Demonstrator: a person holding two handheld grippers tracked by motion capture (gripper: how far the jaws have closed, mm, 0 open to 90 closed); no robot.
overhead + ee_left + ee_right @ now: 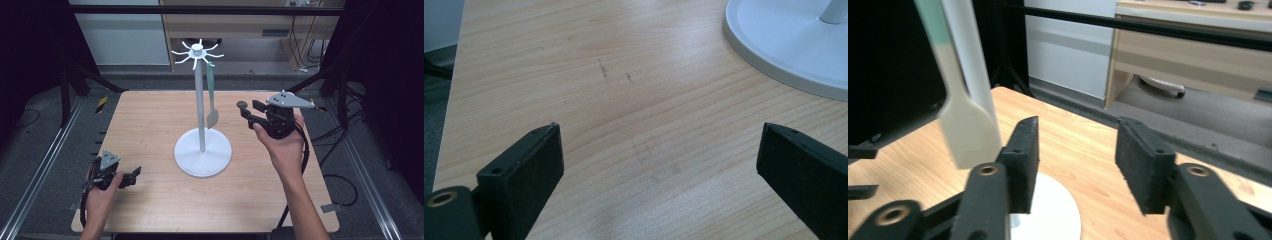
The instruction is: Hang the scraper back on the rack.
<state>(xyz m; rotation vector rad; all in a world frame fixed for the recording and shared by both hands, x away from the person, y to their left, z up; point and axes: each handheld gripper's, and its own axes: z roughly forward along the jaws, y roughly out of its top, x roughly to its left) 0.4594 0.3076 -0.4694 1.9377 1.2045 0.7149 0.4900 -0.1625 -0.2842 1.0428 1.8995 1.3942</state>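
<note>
Black curtains and a pale desk stand behind the wooden table where we work. At its middle we see a white stand with a round base, a slim pole and hooks on top; a spatula with a green handle hangs from one hook, its pale blade just beside the pole. Our right gripper sits to the right of the spatula, jaws apart with nothing between them. Our left gripper rests low at the table's near left corner, jaws wide apart over bare wood.
</note>
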